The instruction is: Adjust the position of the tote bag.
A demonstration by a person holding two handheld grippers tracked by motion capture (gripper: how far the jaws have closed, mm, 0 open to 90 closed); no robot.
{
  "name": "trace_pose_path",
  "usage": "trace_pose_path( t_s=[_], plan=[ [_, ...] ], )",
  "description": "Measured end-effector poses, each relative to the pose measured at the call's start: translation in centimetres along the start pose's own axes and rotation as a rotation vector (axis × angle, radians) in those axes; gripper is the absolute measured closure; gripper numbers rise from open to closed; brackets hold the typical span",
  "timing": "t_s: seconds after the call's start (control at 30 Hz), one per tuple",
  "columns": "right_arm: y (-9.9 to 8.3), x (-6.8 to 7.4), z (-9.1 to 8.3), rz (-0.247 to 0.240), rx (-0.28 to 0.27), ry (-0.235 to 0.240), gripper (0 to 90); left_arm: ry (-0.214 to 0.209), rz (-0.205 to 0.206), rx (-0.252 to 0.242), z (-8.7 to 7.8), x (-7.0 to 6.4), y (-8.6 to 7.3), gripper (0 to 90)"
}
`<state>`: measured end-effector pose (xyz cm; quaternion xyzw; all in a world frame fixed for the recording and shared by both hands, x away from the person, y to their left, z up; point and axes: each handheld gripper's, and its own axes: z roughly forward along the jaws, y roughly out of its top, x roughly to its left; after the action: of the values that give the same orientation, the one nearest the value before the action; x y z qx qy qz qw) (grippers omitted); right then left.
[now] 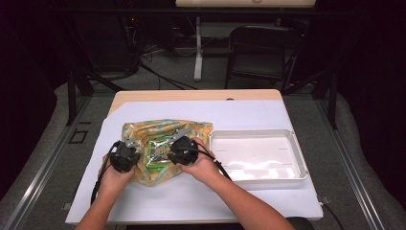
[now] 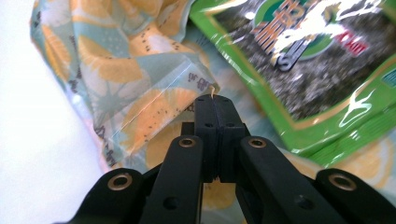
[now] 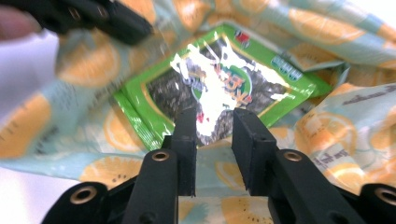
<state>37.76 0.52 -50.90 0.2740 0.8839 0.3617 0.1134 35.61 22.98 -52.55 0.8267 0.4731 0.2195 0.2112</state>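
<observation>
A plastic bag printed with orange slices lies on the white table cover, its mouth spread. Inside it lies a green seaweed snack packet, glossy with a dark window. In the left gripper view the bag folds up to the left of the packet, and my left gripper is shut on a thin edge of the bag film. My right gripper stands open just over the near edge of the packet, nothing between its jaws. In the high view the left gripper and right gripper flank the packet.
An empty white tray sits just right of the bag. The white cover has free room in front of and behind the bag. A dark folding chair and a table leg stand beyond the far edge.
</observation>
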Motion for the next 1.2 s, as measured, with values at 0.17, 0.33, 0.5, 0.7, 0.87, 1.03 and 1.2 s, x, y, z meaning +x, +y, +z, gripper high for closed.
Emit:
trace_pose_path(
  t_s=[0.17,0.33,0.5,0.7,0.87,1.03,1.2],
  plan=[
    [-0.5,-0.2,0.5,-0.023,0.054,-0.007,76.6,0.000,-0.016,0.002,-0.1,0.4,-0.8,89.9],
    [-0.9,-0.2,0.6,-0.036,0.090,-0.015,78.1,0.004,-0.013,-0.009,-0.1,0.6,-1.0,88.9],
    [-1.5,-0.2,0.8,-0.049,0.139,-0.025,79.1,-0.012,-0.029,-0.016,0.0,0.7,-1.2,85.5],
    [-2.1,-0.3,1.0,-0.051,0.187,-0.036,80.1,-0.014,-0.024,-0.016,0.1,0.7,-1.3,84.9],
    [-2.6,-0.3,1.1,-0.047,0.218,-0.047,80.6,-0.007,-0.021,-0.006,0.3,0.6,-1.4,84.3],
    [-3.1,-0.2,1.0,-0.048,0.230,-0.050,80.8,-0.005,-0.021,0.001,0.5,0.7,-1.5,84.2],
    [-3.7,-0.2,0.7,-0.049,0.228,-0.052,81.1,-0.002,-0.028,0.011,0.7,0.9,-1.7,84.2]
  ],
)
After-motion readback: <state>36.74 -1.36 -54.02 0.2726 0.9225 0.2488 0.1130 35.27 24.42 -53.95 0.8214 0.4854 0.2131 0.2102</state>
